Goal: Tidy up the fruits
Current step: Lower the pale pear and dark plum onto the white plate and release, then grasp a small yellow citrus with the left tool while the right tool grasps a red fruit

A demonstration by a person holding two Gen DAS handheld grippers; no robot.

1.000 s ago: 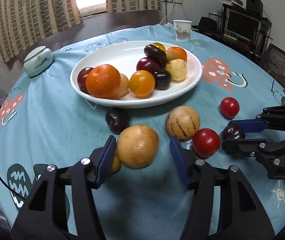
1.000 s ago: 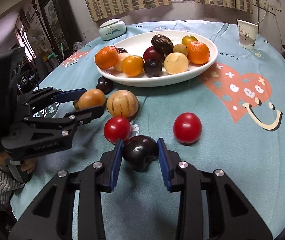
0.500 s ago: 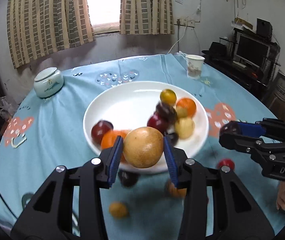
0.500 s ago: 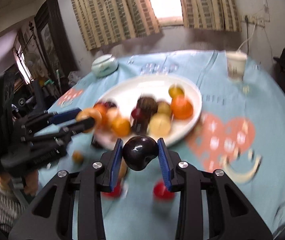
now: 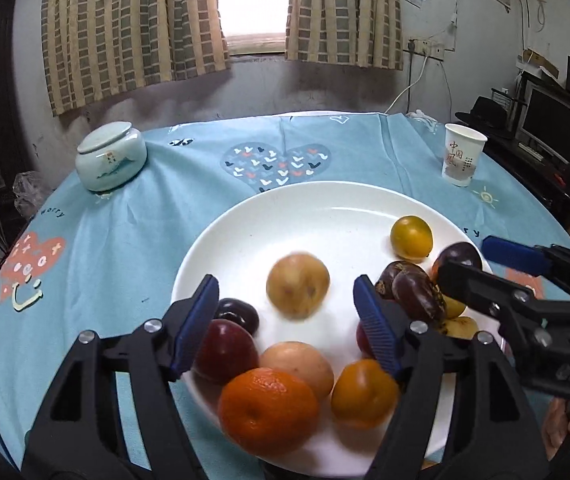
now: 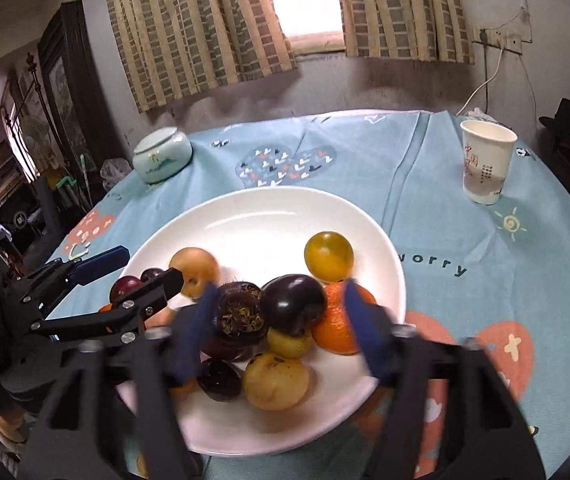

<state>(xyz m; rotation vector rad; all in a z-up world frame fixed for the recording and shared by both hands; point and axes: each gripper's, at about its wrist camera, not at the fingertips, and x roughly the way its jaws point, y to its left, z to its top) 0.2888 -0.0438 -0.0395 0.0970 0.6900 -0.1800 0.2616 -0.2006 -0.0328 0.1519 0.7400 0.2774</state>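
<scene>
Both jaws opening over the plate [image 5: 221,240]: a tan fruit [image 5: 297,285] drops clear between the left gripper [image 5: 287,322]; the right gripper [image 6: 277,330] frees a dark plum [image 6: 293,310], which may roll off the heap.

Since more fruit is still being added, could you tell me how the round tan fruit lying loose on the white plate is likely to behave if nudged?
The round tan fruit would probably roll: it is near-spherical and blurred. The white plate is smooth and bare around it, so little would stop it before the rim. Its skin looks firm, likely not fragile.
</scene>
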